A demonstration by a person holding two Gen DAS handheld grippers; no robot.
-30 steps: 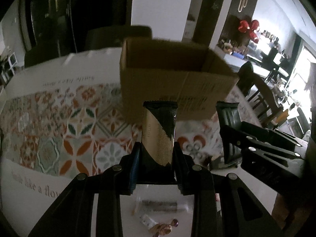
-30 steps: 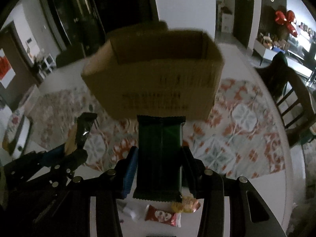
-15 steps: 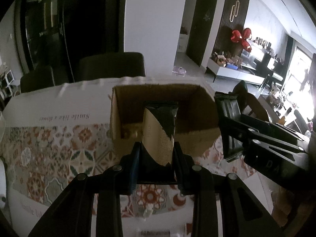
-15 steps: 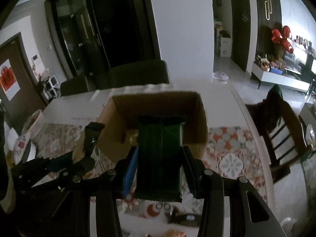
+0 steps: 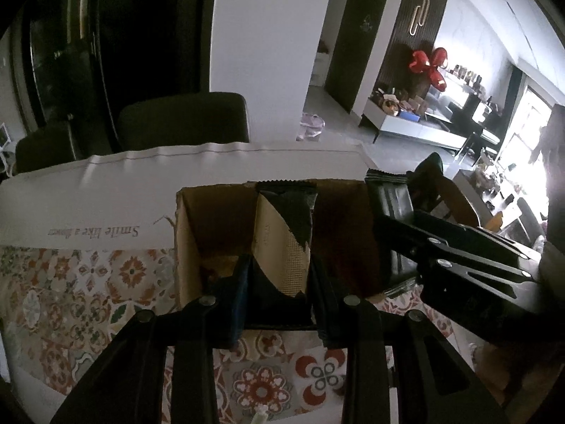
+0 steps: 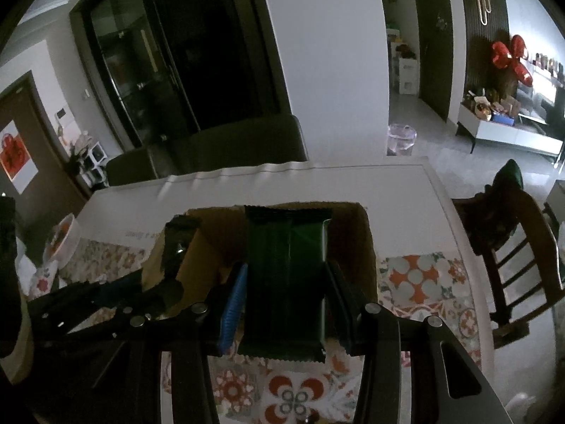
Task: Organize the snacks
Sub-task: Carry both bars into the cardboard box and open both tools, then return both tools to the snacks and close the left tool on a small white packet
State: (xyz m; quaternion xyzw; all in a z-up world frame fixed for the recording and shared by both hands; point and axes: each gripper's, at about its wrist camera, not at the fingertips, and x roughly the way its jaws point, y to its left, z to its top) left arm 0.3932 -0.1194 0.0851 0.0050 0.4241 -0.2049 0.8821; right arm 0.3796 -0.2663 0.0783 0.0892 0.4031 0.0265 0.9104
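Observation:
My left gripper (image 5: 279, 279) is shut on a tan and black snack bar (image 5: 282, 240) and holds it upright over the open cardboard box (image 5: 187, 233). My right gripper (image 6: 286, 296) is shut on a dark green snack pack (image 6: 286, 268), held over the same box (image 6: 367, 247). The right gripper with the green pack (image 5: 388, 205) shows at the right of the left wrist view. The left gripper with its bar (image 6: 176, 243) shows at the left of the right wrist view. Something small lies in the box bottom, too dark to name.
The box stands on a patterned tablecloth (image 5: 88, 282) on a white table (image 6: 388, 183). Dark chairs (image 5: 183, 120) stand behind the table. A wooden chair (image 6: 508, 243) stands at the right. A bowl (image 6: 61, 236) sits at the table's left edge.
Both grippers have risen and moved forward with their snacks. The box was seen from its front side, and now I look down into its open top.

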